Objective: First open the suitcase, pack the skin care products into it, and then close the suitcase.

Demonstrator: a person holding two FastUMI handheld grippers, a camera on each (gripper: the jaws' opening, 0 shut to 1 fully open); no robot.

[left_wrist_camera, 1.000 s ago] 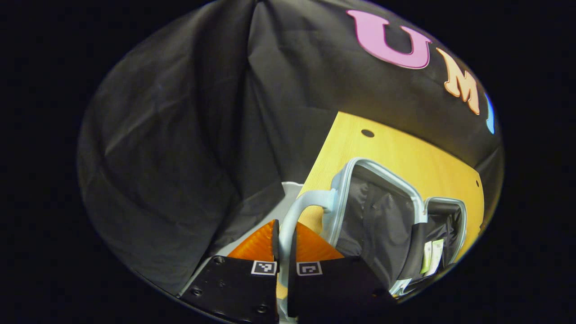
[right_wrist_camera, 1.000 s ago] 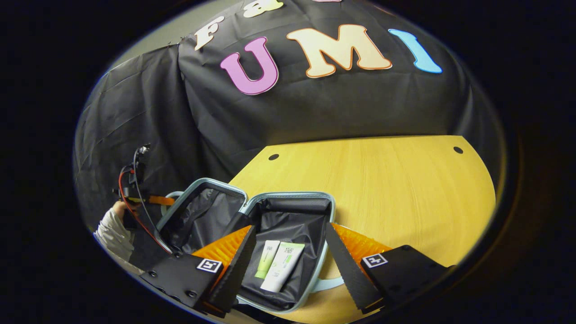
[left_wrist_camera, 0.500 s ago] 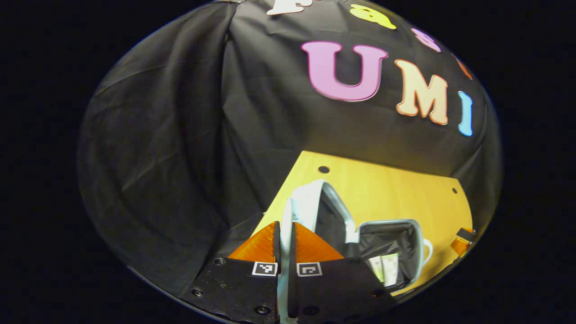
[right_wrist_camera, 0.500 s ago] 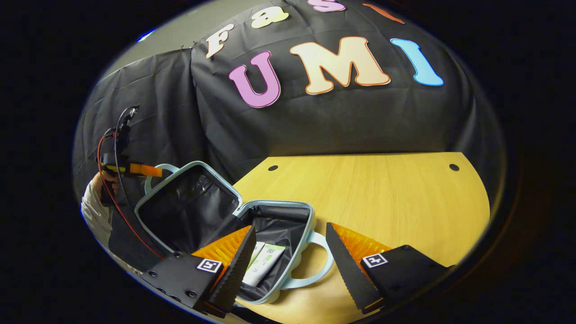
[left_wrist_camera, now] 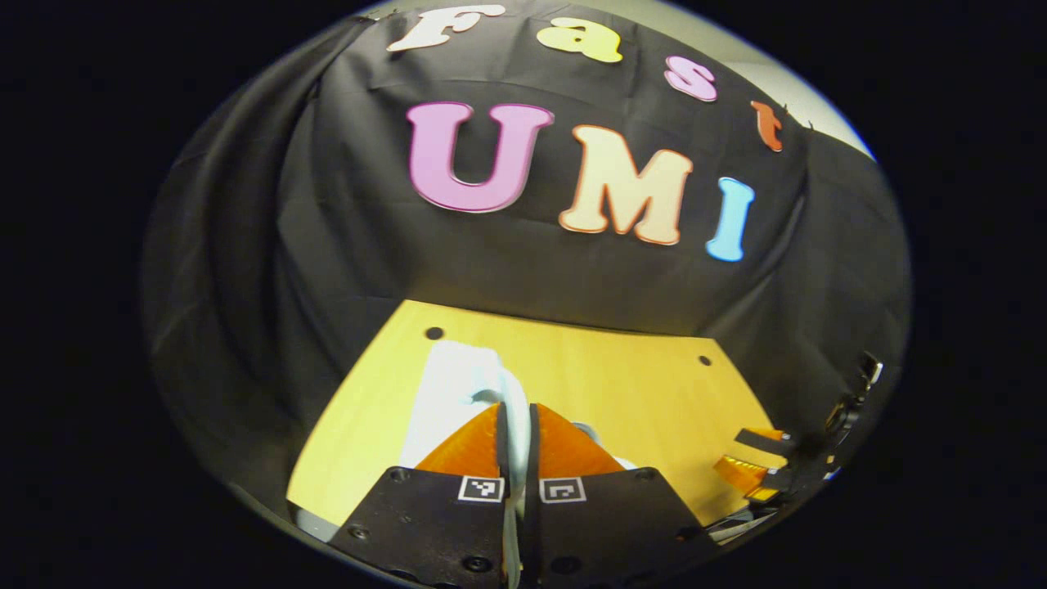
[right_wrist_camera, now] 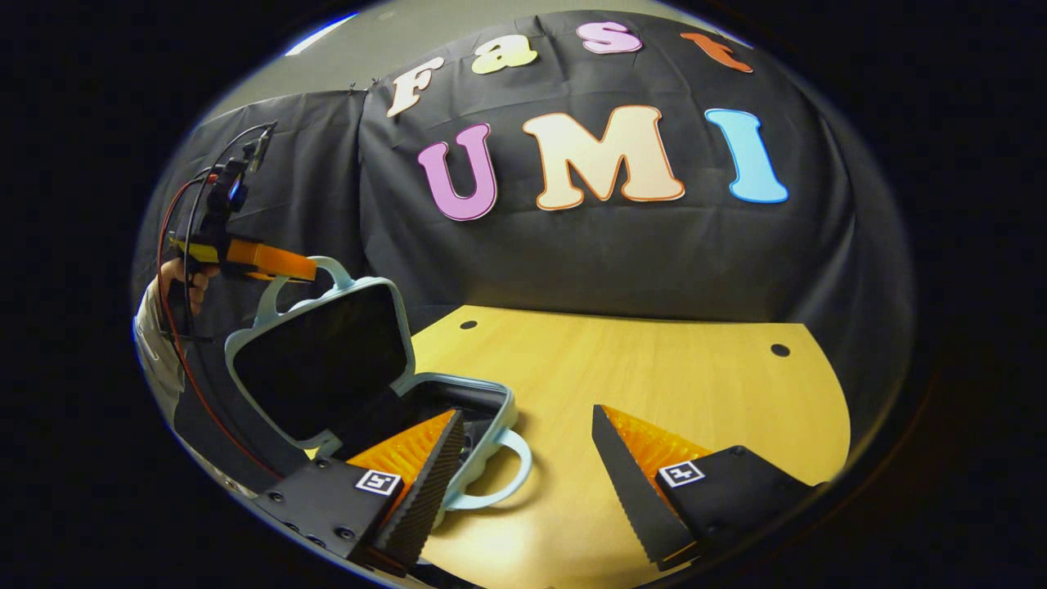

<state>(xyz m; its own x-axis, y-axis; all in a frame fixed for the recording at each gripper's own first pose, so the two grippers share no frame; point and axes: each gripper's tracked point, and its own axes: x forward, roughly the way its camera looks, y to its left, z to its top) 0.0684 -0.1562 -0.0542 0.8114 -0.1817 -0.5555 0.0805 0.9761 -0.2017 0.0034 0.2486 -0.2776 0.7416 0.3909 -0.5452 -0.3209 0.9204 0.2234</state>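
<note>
my left gripper (left_wrist_camera: 515, 438) pinches the lid handle (left_wrist_camera: 514, 409) of the suitcase (right_wrist_camera: 327, 360). the right gripper view shows its lid raised left of my right gripper (right_wrist_camera: 523, 458), jaws apart over the worktop (right_wrist_camera: 654, 368). no readable labels.

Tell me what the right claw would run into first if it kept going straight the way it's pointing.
Probably the bare wooden table. The right claw stands open, aimed over the tabletop; the suitcase sits off to its left, seemingly out of line, though depth is unclear.
</note>
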